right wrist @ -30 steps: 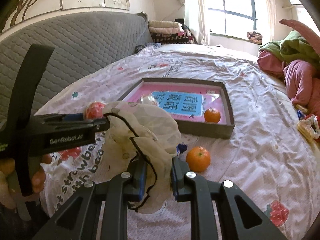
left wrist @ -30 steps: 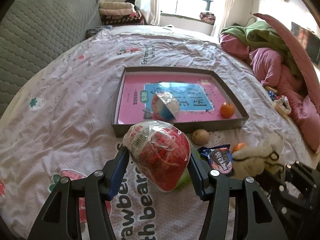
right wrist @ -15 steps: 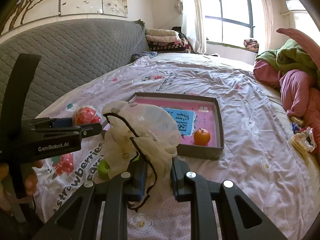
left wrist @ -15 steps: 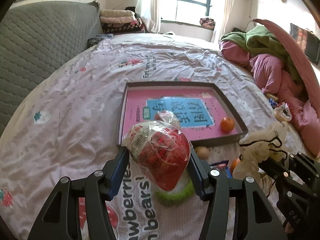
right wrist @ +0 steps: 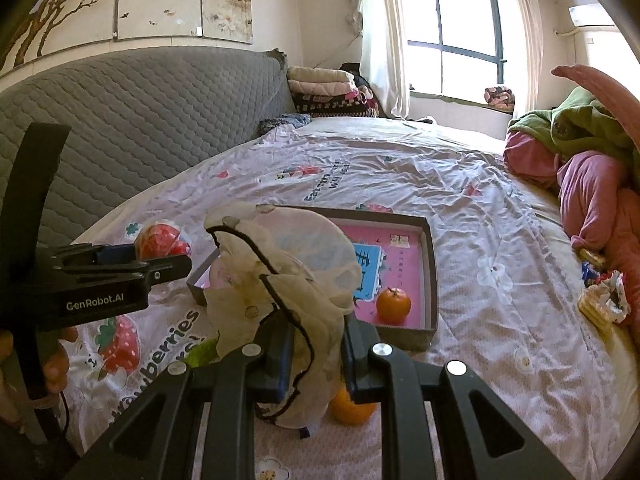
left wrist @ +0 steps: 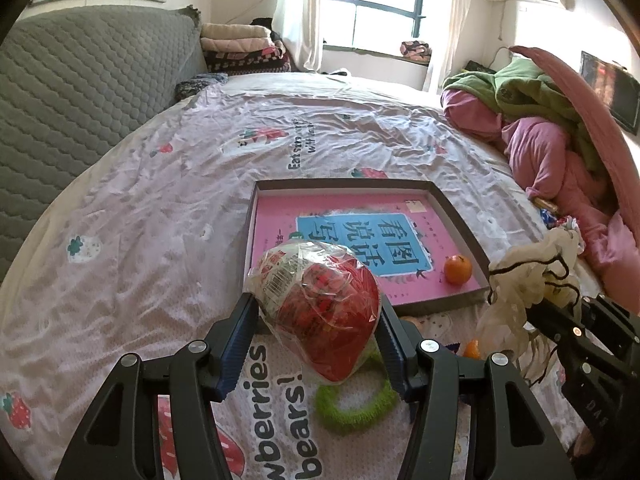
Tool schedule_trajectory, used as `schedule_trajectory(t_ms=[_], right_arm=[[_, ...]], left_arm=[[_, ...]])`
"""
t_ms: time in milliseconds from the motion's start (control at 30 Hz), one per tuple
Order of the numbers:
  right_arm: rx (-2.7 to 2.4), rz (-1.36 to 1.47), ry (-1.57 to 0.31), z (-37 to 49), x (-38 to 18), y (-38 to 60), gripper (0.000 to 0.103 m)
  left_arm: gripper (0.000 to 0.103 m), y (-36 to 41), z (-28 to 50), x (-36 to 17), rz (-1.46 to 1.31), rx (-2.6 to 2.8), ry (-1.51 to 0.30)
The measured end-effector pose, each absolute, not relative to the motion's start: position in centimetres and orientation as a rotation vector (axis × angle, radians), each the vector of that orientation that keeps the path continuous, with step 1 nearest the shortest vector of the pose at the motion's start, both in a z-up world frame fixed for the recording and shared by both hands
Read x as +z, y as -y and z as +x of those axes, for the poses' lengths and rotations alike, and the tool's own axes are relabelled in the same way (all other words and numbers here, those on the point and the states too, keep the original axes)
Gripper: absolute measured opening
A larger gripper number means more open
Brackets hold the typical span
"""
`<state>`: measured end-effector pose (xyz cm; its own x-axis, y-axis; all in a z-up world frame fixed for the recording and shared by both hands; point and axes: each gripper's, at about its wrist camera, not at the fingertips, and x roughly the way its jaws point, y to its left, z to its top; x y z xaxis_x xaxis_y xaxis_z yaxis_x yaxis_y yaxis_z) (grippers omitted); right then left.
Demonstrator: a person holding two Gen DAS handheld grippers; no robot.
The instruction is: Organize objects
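Wrinkled bedsheet [left wrist: 160, 208]; left tongs [left wrist: 316, 332] clamp crinkly round packet [left wrist: 320, 308].

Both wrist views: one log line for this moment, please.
left gripper: shut on red packet | right gripper: shut on cream cloth | tray: book, one orange | both loads off the bed

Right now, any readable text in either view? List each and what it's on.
"GenRobot.AI": side of the left tool.
"wberries" / "bears!": bedsheet, cut off.
"看图说话": book cover in the tray.
Red packet label and barcode: too blurred.
Far sheet print: too small.
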<state>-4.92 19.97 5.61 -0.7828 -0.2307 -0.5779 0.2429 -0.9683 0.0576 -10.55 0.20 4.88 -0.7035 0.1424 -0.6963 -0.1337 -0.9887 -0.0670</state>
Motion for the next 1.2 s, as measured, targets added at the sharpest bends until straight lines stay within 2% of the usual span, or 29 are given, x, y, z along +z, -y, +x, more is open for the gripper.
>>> schedule_trajectory(t_ms=[1200], right_arm=[[-2.791,0.759,-0.083,-10.7,8.3,-20.0,0.021]], left_arm=[[0.059,0.0,-16.0,7.2,-1.052,2.796,-0.015]])
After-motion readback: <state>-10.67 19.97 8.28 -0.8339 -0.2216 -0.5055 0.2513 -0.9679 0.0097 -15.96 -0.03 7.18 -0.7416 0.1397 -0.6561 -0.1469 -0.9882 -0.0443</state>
